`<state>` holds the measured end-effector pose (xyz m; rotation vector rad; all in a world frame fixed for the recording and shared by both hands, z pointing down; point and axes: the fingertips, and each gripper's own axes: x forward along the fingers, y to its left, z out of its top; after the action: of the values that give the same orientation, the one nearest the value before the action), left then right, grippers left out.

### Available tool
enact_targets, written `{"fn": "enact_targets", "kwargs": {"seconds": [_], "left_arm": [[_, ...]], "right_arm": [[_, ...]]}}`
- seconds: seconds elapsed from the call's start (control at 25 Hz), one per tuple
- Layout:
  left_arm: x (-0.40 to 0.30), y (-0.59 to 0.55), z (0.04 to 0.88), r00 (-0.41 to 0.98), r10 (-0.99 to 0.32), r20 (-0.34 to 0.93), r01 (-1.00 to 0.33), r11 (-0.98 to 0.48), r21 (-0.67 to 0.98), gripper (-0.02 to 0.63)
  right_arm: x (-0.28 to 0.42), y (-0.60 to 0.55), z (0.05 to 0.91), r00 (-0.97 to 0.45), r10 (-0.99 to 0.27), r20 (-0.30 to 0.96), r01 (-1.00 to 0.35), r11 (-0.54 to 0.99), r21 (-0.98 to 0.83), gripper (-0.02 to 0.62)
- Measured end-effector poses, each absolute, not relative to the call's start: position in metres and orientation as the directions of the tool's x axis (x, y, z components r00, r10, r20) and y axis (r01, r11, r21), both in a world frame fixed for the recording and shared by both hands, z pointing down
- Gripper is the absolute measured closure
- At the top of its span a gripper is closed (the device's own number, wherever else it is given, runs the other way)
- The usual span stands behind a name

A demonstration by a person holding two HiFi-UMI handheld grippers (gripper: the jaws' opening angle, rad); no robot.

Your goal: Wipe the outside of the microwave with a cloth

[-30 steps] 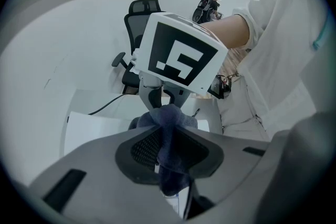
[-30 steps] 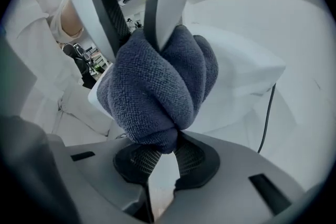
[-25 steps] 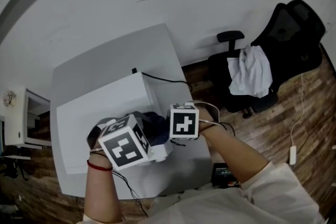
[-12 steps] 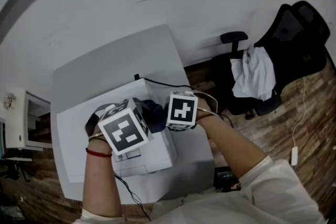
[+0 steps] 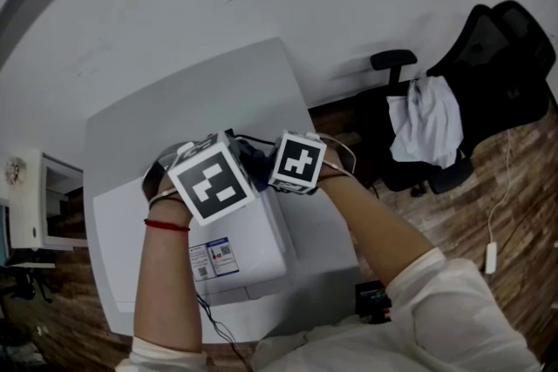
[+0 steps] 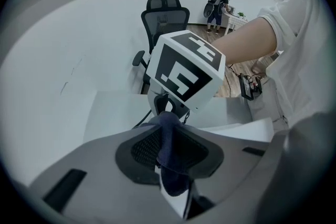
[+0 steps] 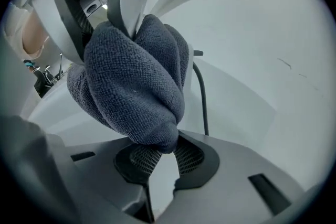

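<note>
On the pale grey worktop (image 5: 200, 91) a white microwave (image 5: 253, 240) is seen from above. A blue-and-white label (image 5: 214, 258) is stuck on its top, towards the edge nearest the person; its print is too small to be read. Beyond the label the left claw (image 6: 170, 168) is pointed steeply downward, and its jaws are clenched on one end of a dark blue terry cloth (image 7: 136, 86), which is held over the rear part of the microwave's top. The other end of the cloth is pinched between the pads of the right claw (image 7: 157, 157), just beside the left one. Only black-and-white square patterns are carried by the marker cubes, no writing. A black cable (image 7: 202, 97) is seen at the microwave's back. Further right a black office chair (image 5: 488, 48) is seen on the wooden floor, with a white garment (image 5: 423, 118) draped over it. Compared with a second ago, both claws and the cloth are found farther back on the microwave's top, and the label, then hidden beneath the left claw, is now uncovered.
</note>
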<state>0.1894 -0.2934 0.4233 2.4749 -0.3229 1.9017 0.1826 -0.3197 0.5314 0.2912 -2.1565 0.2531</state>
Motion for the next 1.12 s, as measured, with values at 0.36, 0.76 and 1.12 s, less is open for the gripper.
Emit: {"fn": "enact_targets", "kwargs": {"seconds": [0.36, 0.76, 1.12], "left_arm": [[0.199, -0.313, 0.43, 0.279, -0.183, 0.943, -0.199, -0.971, -0.13, 0.532], [0.203, -0.29, 0.428, 0.312, -0.138, 0.94, -0.184, -0.98, -0.083, 0.54], [0.209, -0.258, 0.434, 0.297, -0.097, 0.95, -0.159, -0.986, -0.051, 0.54]], "right_arm": [[0.178, -0.333, 0.542, -0.574, -0.124, 0.809, -0.242, 0.97, -0.023, 0.525], [0.18, -0.312, 0.534, -0.581, -0.109, 0.807, -0.156, 0.988, 0.021, 0.528], [0.182, -0.281, 0.536, -0.621, -0.093, 0.778, -0.144, 0.99, 0.003, 0.528]]}}
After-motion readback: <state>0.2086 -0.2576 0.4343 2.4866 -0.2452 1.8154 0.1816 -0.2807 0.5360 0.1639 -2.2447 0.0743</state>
